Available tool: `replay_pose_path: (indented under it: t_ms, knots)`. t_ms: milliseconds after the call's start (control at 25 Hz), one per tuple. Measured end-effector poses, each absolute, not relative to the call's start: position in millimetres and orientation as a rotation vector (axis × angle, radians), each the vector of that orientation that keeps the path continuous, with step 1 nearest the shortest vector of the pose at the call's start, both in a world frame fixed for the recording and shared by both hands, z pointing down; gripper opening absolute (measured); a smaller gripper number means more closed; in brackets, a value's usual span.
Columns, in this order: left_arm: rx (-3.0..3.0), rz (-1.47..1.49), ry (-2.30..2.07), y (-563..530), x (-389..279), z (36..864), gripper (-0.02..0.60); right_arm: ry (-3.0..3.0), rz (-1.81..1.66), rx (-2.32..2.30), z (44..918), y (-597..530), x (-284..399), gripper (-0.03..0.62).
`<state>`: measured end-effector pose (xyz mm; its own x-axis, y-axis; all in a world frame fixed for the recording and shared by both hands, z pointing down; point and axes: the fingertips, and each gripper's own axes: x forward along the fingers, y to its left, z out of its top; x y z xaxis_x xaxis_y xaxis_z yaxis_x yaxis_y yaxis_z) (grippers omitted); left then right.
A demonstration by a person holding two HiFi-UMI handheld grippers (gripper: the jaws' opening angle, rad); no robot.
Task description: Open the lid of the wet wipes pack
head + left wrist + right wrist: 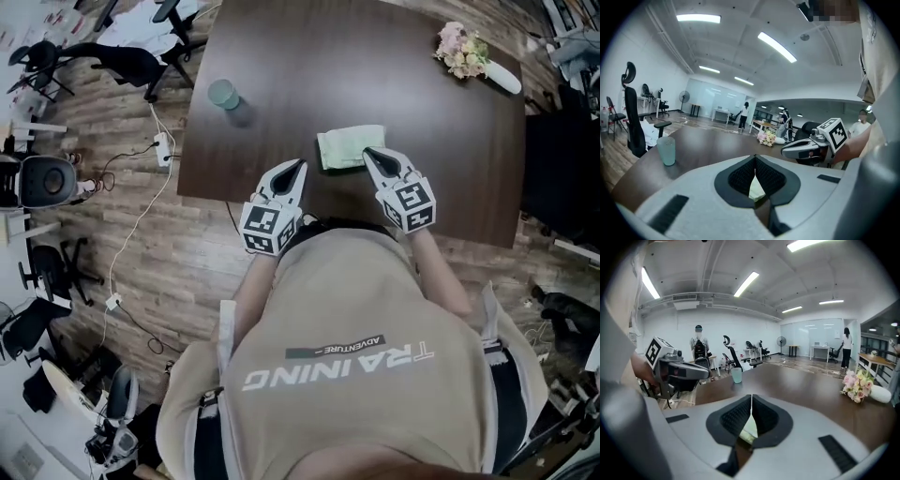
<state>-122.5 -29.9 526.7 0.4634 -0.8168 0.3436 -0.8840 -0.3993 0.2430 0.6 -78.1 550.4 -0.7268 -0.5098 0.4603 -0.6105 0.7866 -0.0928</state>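
Note:
The wet wipes pack (345, 144) is pale green and lies flat near the front edge of the dark table (375, 75). My left gripper (300, 165) is just left of the pack's near corner, its jaws shut and empty. My right gripper (367, 151) is also shut and empty, and its tip is over the pack's near right part; contact cannot be told. In the left gripper view the jaw tips (755, 158) meet, and a sliver of the pack (757, 190) shows below them. The right gripper view shows its tips (751, 397) closed above a sliver of the pack (749, 431).
A pale green cup (224, 94) stands at the table's far left. A bunch of flowers (462, 52) in a white vase lies at the far right. Office chairs (122, 61) and cables are on the wooden floor to the left. The person's body is close to the table's front edge.

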Motion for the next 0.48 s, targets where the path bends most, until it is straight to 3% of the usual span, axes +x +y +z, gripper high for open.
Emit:
replay_pose_path:
  t_ms: [480]
  knots:
    - [2.414, 0.420, -1.254, -88, -56, 549, 0.009, -2.549, 0.187, 0.763, 576, -97, 34, 0.016]
